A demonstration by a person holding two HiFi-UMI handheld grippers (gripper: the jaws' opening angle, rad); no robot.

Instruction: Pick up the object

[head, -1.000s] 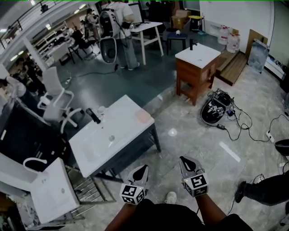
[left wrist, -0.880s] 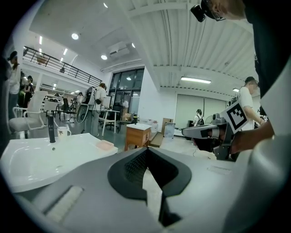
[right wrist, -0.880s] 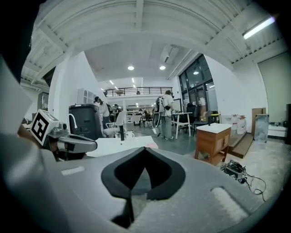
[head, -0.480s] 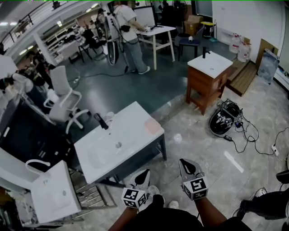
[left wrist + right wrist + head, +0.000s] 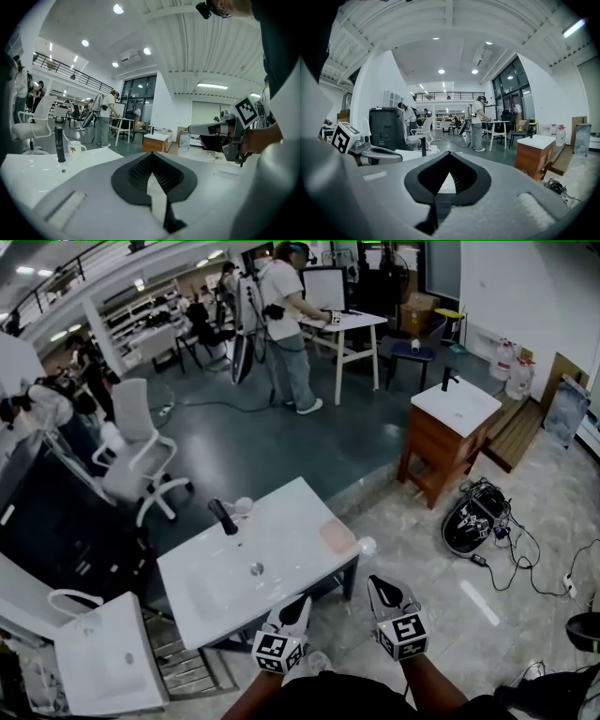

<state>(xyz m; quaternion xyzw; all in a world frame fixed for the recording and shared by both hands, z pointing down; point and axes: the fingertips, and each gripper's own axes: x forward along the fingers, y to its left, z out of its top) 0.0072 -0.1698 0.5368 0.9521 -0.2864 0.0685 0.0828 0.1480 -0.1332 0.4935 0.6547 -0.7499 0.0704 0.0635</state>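
While both hover near the white bench [image 5: 281,545], my left gripper [image 5: 301,602] and right gripper [image 5: 380,583] keep fingers [image 5: 133,174] pressed together, apparently gripping nothing.

An open lab hall: mezzanine railing [image 5: 447,96], office chairs [image 5: 136,451], washbasin counters [image 5: 281,545], cables [image 5: 525,554] across the floor [image 5: 422,521].

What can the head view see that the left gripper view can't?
Only the head view shows the pink pad on the white sink top, the black gear with cables on the floor, and a second sink top at lower left. Only the left gripper view shows the ceiling air conditioner and the ribbed inside of the left claw, shut and empty. Both show the black faucet, white mug, wooden cabinet, right claw, and the person at the white table.
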